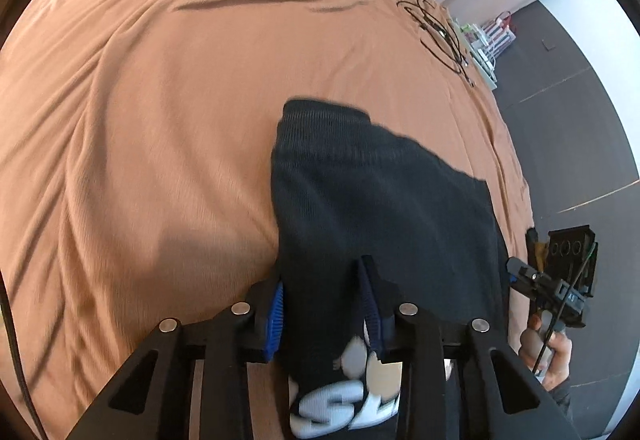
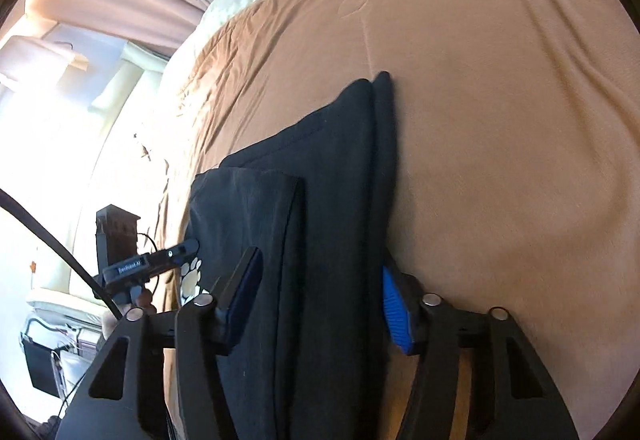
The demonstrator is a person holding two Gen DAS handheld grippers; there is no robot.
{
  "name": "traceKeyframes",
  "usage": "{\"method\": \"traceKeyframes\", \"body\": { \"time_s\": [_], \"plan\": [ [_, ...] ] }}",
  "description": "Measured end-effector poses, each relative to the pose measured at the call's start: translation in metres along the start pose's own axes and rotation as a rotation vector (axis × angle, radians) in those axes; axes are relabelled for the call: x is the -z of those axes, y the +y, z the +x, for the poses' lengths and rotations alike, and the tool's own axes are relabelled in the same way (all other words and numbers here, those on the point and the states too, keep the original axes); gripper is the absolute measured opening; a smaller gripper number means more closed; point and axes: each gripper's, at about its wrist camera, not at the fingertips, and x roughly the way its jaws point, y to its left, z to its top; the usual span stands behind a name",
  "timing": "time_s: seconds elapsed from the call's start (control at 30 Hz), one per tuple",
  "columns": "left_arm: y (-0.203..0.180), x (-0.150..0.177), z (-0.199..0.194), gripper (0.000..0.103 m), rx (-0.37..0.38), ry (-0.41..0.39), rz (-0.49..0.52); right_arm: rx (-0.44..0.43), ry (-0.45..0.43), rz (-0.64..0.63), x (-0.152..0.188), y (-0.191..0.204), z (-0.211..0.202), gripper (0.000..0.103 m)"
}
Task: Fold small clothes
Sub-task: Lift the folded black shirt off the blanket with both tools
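Orange-brown bedspread point(image 1: 160, 120) filling most of the left wrist view, wrinkled, wide and bare toward the left and far side, with a loose black cable point(image 1: 436, 32) near its right edge and grey floor point(image 1: 568, 120) beyond. Black garment point(image 1: 380, 192) lying on the bedspread close to that right edge, ribbed hem farthest away, white printed letters reading roughly "SL" and a paw print at the near end. Left gripper point(image 1: 324, 304) angled downward, blue pads part-way apart with the near cloth bunched between them; firm pinch or not, cannot tell. Right-hand tool at far right, held in a hand point(image 1: 548, 352). From the right wrist view: same bedspread point(image 2: 500, 120), open to the right, bed edge and bright window to the left. Garment point(image 2: 332, 180) folded lengthwise, running away from the camera. Right gripper point(image 2: 320, 300) tilted down, jaws about half apart, straddling the fold; grip uncertain. Label "GenRobot.AI", faint, on the left tool point(image 2: 132, 266).
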Motion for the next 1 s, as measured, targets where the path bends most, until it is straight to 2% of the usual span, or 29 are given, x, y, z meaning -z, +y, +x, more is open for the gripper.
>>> {"method": "traceKeyframes", "body": {
  "time_s": [0.13, 0.17, 0.23, 0.33, 0.4, 0.63, 0.8, 1.0],
  "plan": [
    [0.002, -0.012, 0.007, 0.027, 0.006, -0.024, -0.016, 0.056, 0.017, -0.054, -0.009, 0.015, 0.012, 0.043],
    [0.003, -0.015, 0.009, 0.024, 0.005, -0.028, -0.019, 0.074, 0.015, -0.061, -0.012, 0.017, 0.015, 0.039],
    [0.003, -0.020, 0.012, 0.021, -0.003, -0.033, -0.022, 0.125, 0.015, -0.058, -0.017, 0.020, 0.020, 0.021],
    [-0.001, -0.021, 0.007, 0.014, -0.024, -0.041, -0.017, 0.177, 0.006, -0.101, -0.016, 0.032, 0.017, 0.013],
    [-0.007, -0.019, -0.003, 0.009, -0.027, -0.059, 0.002, 0.194, -0.010, -0.125, -0.012, 0.041, 0.009, 0.011],
    [-0.040, -0.014, -0.048, 0.006, -0.005, -0.116, 0.061, 0.215, -0.094, -0.201, 0.010, 0.094, -0.024, 0.010],
    [-0.070, -0.006, -0.087, 0.006, 0.023, -0.161, 0.104, 0.246, -0.153, -0.257, 0.042, 0.130, -0.058, 0.010],
    [-0.103, 0.013, -0.137, 0.006, 0.070, -0.212, 0.151, 0.261, -0.232, -0.307, 0.084, 0.175, -0.118, 0.009]
  ]
}}
